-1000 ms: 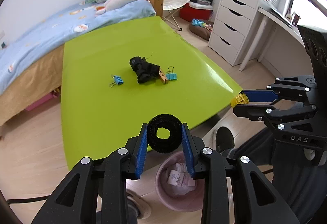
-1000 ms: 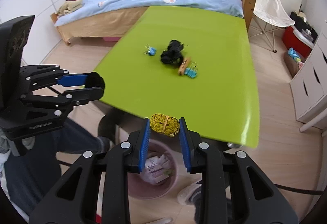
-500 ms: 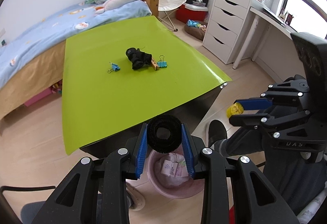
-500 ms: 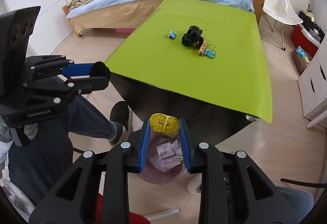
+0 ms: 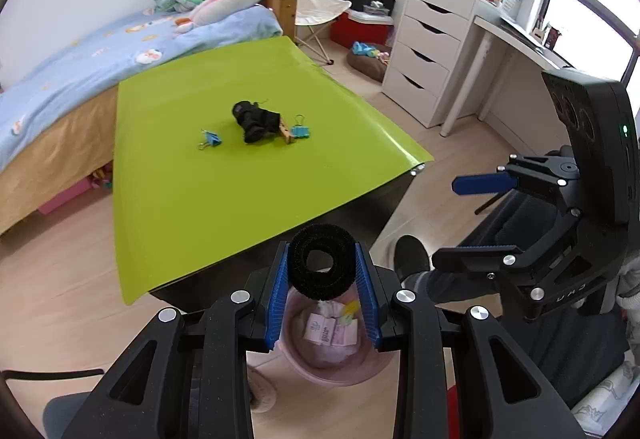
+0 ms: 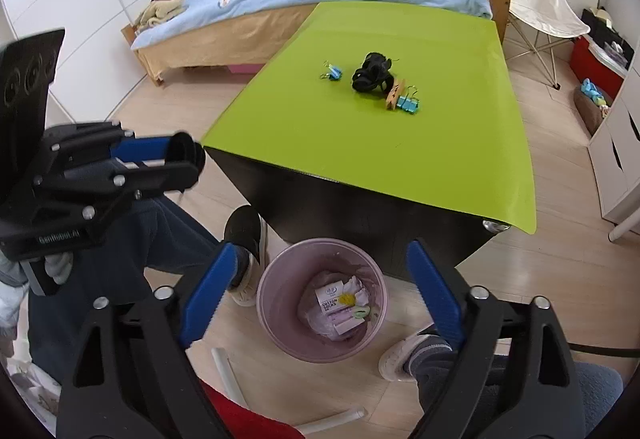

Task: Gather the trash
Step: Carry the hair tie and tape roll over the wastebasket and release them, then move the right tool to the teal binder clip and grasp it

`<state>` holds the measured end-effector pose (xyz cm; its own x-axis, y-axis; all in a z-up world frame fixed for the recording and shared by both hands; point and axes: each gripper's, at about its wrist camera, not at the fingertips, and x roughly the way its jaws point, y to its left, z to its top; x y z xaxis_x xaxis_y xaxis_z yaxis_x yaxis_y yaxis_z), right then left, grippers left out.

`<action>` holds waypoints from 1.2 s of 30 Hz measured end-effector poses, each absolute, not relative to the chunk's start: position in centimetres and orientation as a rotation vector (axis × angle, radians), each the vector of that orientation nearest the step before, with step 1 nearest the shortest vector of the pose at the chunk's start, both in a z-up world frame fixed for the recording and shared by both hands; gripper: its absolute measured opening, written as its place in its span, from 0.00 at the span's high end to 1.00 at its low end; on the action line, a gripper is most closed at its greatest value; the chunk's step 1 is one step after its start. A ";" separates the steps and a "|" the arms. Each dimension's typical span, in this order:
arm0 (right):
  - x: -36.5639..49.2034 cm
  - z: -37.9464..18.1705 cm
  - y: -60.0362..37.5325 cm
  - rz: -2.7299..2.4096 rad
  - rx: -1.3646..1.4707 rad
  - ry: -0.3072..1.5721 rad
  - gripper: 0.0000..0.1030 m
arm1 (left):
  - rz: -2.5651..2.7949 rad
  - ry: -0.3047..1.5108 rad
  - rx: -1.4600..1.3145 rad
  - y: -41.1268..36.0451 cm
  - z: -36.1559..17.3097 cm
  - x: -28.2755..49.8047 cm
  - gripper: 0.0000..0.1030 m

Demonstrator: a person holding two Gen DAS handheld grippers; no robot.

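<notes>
My left gripper [image 5: 322, 303] is shut on a black fuzzy ring [image 5: 322, 267] and holds it above the pink waste bin [image 5: 320, 369]. It also shows in the right wrist view [image 6: 176, 167]. My right gripper [image 6: 324, 299] is open and empty above the pink bin [image 6: 276, 319]; the yellow roll [image 6: 347, 299] lies inside on paper trash. In the left wrist view the right gripper [image 5: 476, 215] hangs open at the right.
The green table [image 6: 400, 143] holds a black bundle [image 6: 372, 73], a wooden clothespin [image 6: 394, 93] and two blue binder clips [image 6: 409, 105]. The person's legs and shoes [image 6: 244, 235] flank the bin. A bed stands behind, white drawers [image 5: 424, 39] to the right.
My right gripper has opened and the yellow roll has dropped into the bin. Both grippers drew back from the table edge, over the bin. The left still holds the black ring.
</notes>
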<state>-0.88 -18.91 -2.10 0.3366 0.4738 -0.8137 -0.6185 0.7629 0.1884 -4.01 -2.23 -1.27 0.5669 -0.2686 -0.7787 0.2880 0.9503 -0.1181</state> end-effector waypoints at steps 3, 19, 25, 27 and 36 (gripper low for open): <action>-0.8 -1.8 -19.3 0.698 -0.158 0.992 0.12 | -0.342 0.917 0.028 -2.7 -1.4 -4.1 0.69; -0.4 -1.6 -21.1 0.640 -0.130 0.970 0.06 | -0.313 0.908 0.010 -2.9 -2.0 -4.1 0.08; -0.4 -1.9 -21.0 0.631 -0.130 0.968 0.06 | -0.266 0.902 -0.025 -2.0 -2.1 -3.7 0.07; -0.3 -1.9 -20.9 0.634 -0.127 0.972 0.06 | -0.260 0.905 -0.039 -1.7 -2.2 -3.5 0.07; 0.6 -1.8 -20.4 0.639 -0.121 0.975 0.05 | -0.221 0.894 -0.071 -0.5 -2.1 -2.5 0.07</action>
